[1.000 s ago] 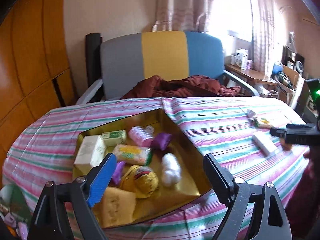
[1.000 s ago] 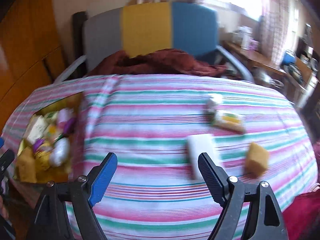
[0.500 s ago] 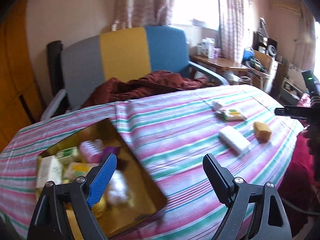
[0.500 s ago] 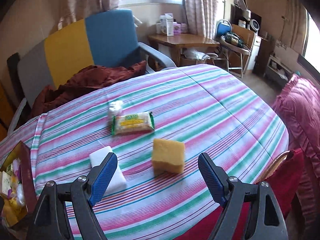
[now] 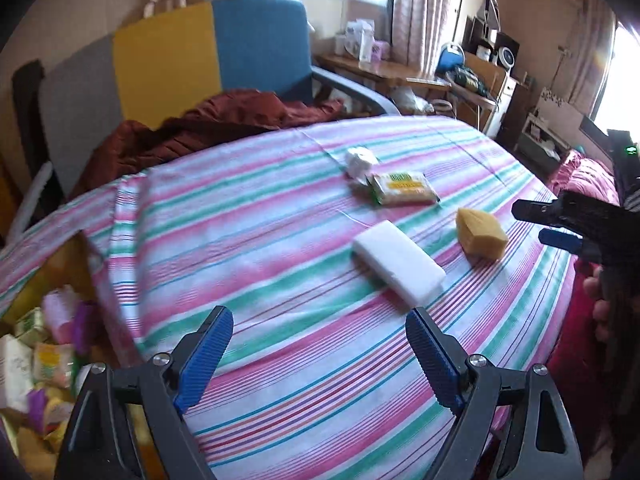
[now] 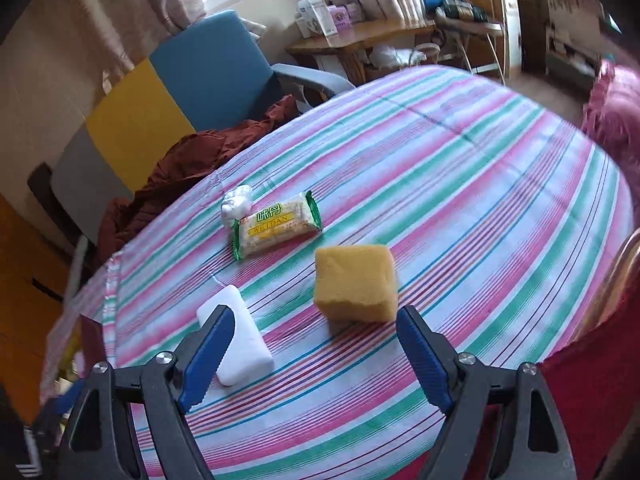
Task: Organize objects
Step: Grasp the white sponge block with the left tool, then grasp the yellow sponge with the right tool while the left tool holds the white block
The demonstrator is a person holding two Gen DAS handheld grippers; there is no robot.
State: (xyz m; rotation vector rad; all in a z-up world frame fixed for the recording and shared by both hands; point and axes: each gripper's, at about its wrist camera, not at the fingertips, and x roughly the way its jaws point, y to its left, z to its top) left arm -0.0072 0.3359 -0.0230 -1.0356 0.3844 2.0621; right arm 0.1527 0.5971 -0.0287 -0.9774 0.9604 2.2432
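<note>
On the striped tablecloth (image 5: pixel 280 240) lie a white bar (image 5: pixel 398 266), a yellow sponge block (image 5: pixel 482 233), a green-edged snack packet (image 5: pixel 402 188) and a small white wad (image 5: pixel 360 159). My left gripper (image 5: pixel 320 354) hovers open just short of the white bar, nothing between its fingers. My right gripper (image 6: pixel 312 350) is open too, with the yellow sponge block (image 6: pixel 355 283) just beyond its fingers and the white bar (image 6: pixel 236 340) partly behind the left finger. The snack packet (image 6: pixel 276 226) and the white wad (image 6: pixel 237 203) lie farther off. In the left wrist view the right gripper (image 5: pixel 548 224) shows at the right edge.
A gold box (image 5: pixel 70 264) full of small packets sits at the table's left edge. Behind the table stands a grey, yellow and blue chair (image 5: pixel 192 52) with a dark red cloth (image 5: pixel 224 120) on its seat. A cluttered wooden desk (image 6: pixel 360 40) stands farther back; a pink cushion (image 6: pixel 616 112) at right.
Both grippers swung right, away from the gold box and toward the loose items. The white bar now lies just ahead of the left gripper, the sponge ahead of the right. Both stayed open.
</note>
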